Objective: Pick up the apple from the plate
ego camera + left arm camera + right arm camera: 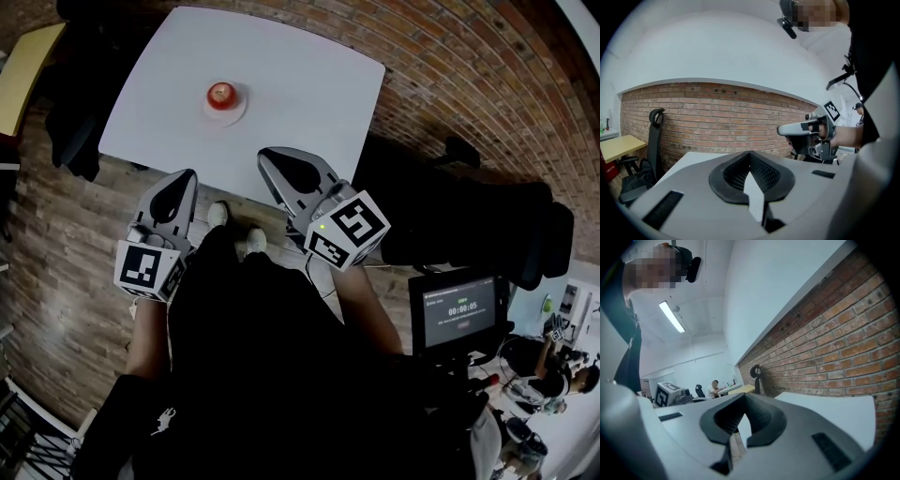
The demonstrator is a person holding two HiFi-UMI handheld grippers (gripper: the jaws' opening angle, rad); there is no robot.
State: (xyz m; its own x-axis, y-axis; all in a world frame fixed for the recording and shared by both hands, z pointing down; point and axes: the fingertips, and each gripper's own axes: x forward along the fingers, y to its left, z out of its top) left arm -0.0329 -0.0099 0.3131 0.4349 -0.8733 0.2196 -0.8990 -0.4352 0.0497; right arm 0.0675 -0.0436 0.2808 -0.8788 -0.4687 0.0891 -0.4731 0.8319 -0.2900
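Note:
A red apple (222, 94) sits on a small white plate (228, 114) on the white table (300, 84), toward its left half. Both grippers hang short of the table's near edge, level with the person's body, and neither touches the apple. My left gripper (181, 185) is shut and empty, below and left of the plate. My right gripper (274, 161) is shut and empty too, below and right of the plate. In the left gripper view the shut jaws point at a brick wall and the right gripper (806, 130) shows at the right. The apple is hidden in both gripper views.
A black office chair (70, 122) stands at the table's left and a yellow wooden desk (23, 70) beyond it. Dark chairs (487, 220) and a small screen (459, 319) stand at the right. The person's feet (234, 230) are on the brick-patterned floor by the table's near edge.

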